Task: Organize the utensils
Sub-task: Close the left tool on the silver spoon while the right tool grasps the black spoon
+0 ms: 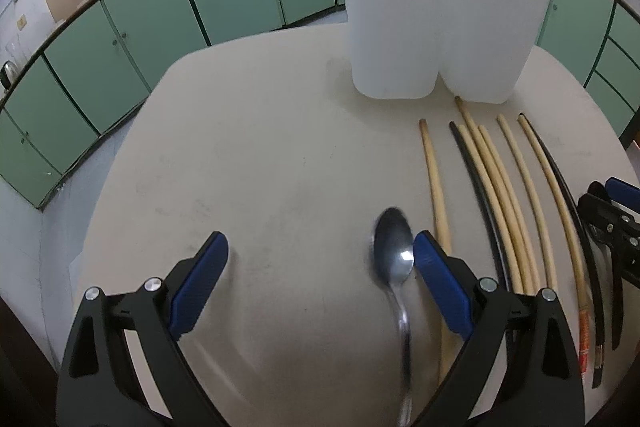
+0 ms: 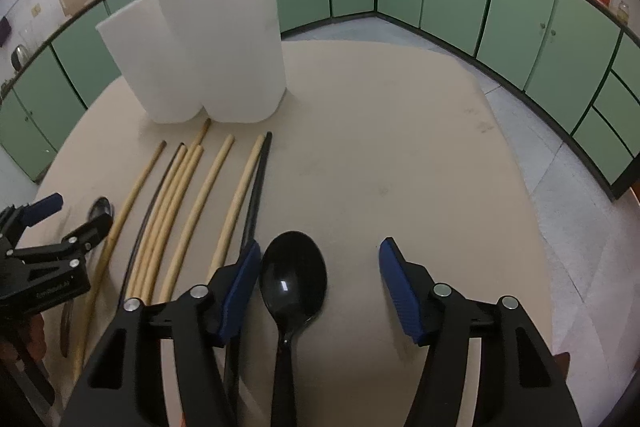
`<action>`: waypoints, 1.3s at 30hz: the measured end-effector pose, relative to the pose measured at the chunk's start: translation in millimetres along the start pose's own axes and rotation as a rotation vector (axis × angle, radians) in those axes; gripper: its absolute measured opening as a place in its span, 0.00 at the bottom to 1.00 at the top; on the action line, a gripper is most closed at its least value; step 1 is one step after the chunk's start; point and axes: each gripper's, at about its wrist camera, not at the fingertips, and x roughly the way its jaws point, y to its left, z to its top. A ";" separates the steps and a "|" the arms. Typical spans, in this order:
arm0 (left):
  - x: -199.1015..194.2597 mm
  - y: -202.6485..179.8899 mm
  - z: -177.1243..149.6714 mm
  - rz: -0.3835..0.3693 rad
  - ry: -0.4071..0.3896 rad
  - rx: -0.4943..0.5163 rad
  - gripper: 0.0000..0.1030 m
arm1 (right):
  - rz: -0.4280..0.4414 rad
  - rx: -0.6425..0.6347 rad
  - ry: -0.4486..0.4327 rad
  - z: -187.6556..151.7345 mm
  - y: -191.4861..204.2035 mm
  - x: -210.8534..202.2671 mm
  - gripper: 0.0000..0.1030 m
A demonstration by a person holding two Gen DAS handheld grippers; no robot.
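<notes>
Two hand-held grippers gape: left (image 1: 320,259) beside metal spoon (image 1: 394,259), right (image 2: 318,267) around black spoon (image 2: 293,275).

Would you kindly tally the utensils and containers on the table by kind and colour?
Tan chopsticks: 6
Black chopsticks: 2
Metal spoon: 1
Black spoon: 1
White holder: 1
Total: 11

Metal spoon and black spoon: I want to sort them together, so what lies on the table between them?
A row of chopsticks, mostly pale wood with two black ones, lies between the metal spoon and the black spoon, clearest in the right wrist view.
</notes>
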 end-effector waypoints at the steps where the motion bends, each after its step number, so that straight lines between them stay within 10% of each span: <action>1: 0.4 0.9 1.1 -0.001 -0.002 -0.002 0.88 | -0.005 -0.005 -0.002 0.0 1.0 0.1 0.59; 39: 7.9 10.5 13.8 -0.044 0.030 -0.052 0.90 | -0.023 0.000 0.004 -2.5 -6.7 2.2 0.59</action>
